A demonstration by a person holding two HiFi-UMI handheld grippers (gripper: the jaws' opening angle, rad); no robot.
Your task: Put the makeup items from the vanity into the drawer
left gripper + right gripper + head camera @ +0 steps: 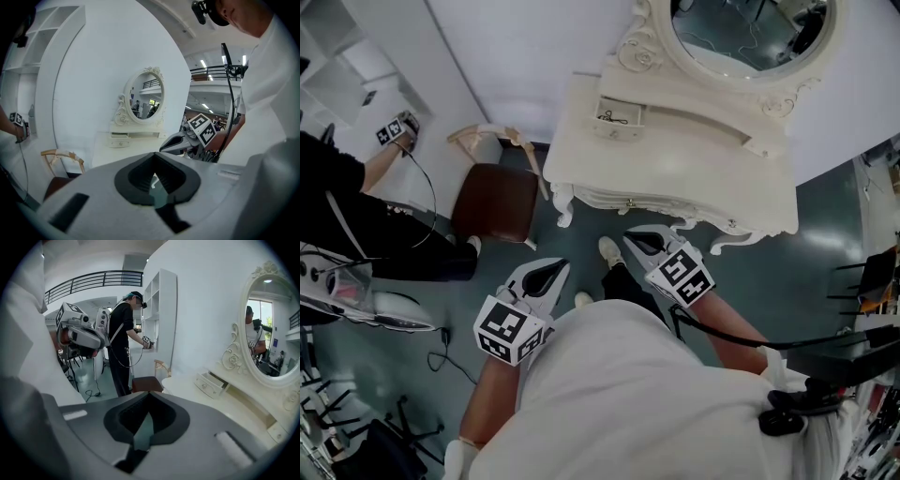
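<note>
The white vanity (675,169) stands ahead of me, and I can make out no makeup items on its top. A small drawer (619,118) on its left side is pulled open with a thin dark item inside; it also shows in the gripper views (119,140) (209,382). My left gripper (551,272) is held low near my body, short of the vanity, shut and empty. My right gripper (639,241) hovers just before the vanity's front edge, also shut and empty. Each gripper's own view shows its jaws (154,180) (145,420) pressed together with nothing between them.
An oval mirror (750,28) rises at the vanity's back. A brown-seated stool (495,202) stands left of the vanity. A person in black (337,206) works at white shelves at far left. Cables (441,342) lie on the floor.
</note>
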